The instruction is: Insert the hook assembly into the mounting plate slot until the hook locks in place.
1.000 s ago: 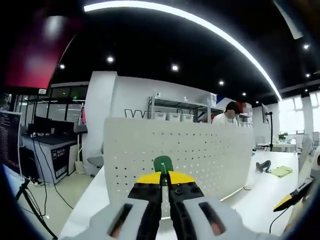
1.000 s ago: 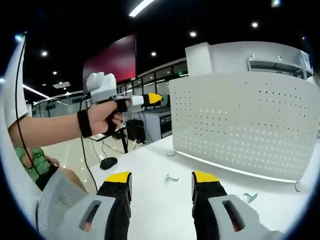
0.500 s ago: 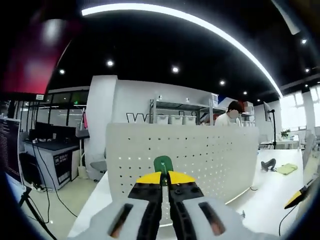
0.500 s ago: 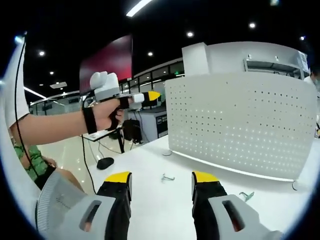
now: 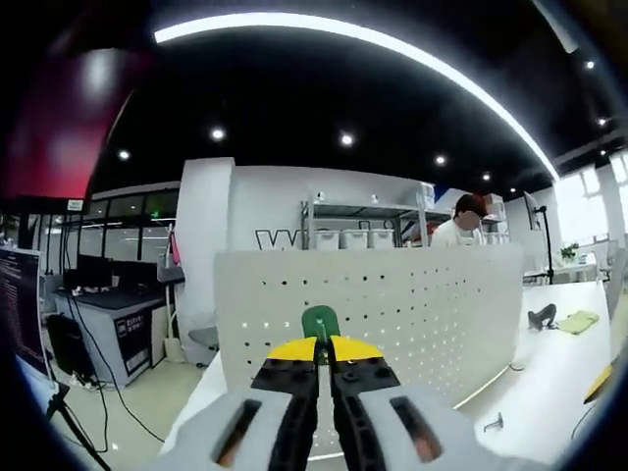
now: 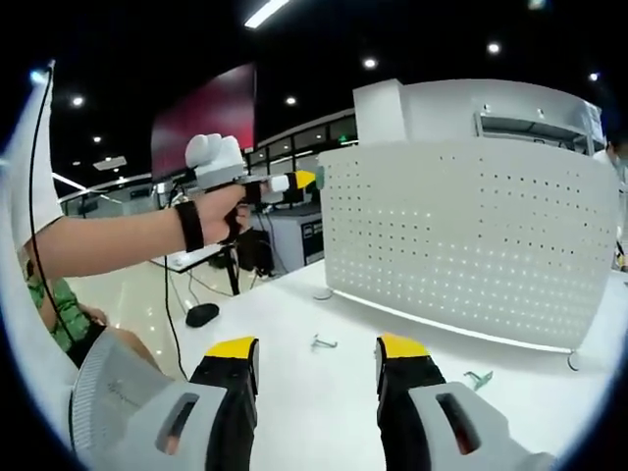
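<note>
The green hook (image 5: 320, 322) was clamped between the closed fingers of the left gripper (image 5: 324, 345), at lower centre, aimed at the white pegboard (image 5: 392, 304) (presumably for insertion). The right gripper (image 6: 318, 355) was held wide open, empty, above the table (image 6: 324, 392).

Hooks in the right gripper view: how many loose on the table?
2. One hook lies on the white table ahead of the left jaw; another hook lies right of the right jaw, before the pegboard. Others may be hidden.
</note>
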